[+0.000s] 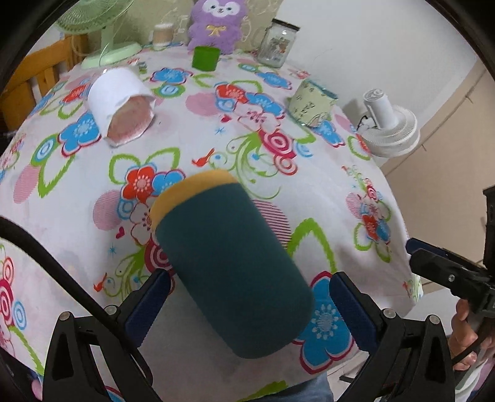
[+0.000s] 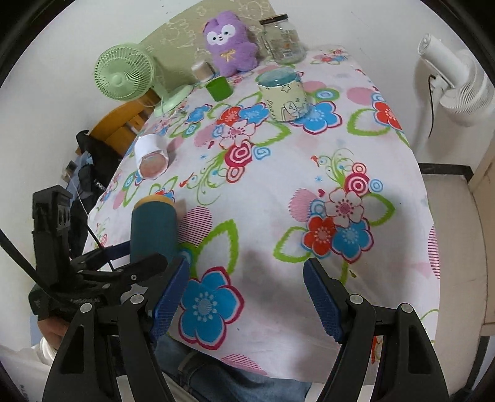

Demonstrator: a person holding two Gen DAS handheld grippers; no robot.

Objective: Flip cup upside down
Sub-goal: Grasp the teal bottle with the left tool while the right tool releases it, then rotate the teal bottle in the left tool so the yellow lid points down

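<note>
A dark teal cup [image 1: 230,266] with a yellow band at its far end sits between the fingers of my left gripper [image 1: 250,275], blurred. The jaws stand wide: the left pad [image 1: 148,304] is close against the cup and a strip of tablecloth shows between the cup and the right pad [image 1: 349,309]. In the right wrist view the cup [image 2: 153,230] rises from the table's left edge with its yellow band on top, and the left gripper [image 2: 139,253] is at its lower part. My right gripper [image 2: 247,263] hangs open and empty over the flowered cloth.
A white paper cup [image 1: 120,105] lies on its side at the left. A green cup [image 1: 205,57], a patterned mug [image 1: 312,103], a glass jar [image 1: 277,43], a purple plush toy [image 1: 216,23] and a green fan [image 2: 123,72] stand further back. A white fan [image 2: 454,83] stands beyond the right edge.
</note>
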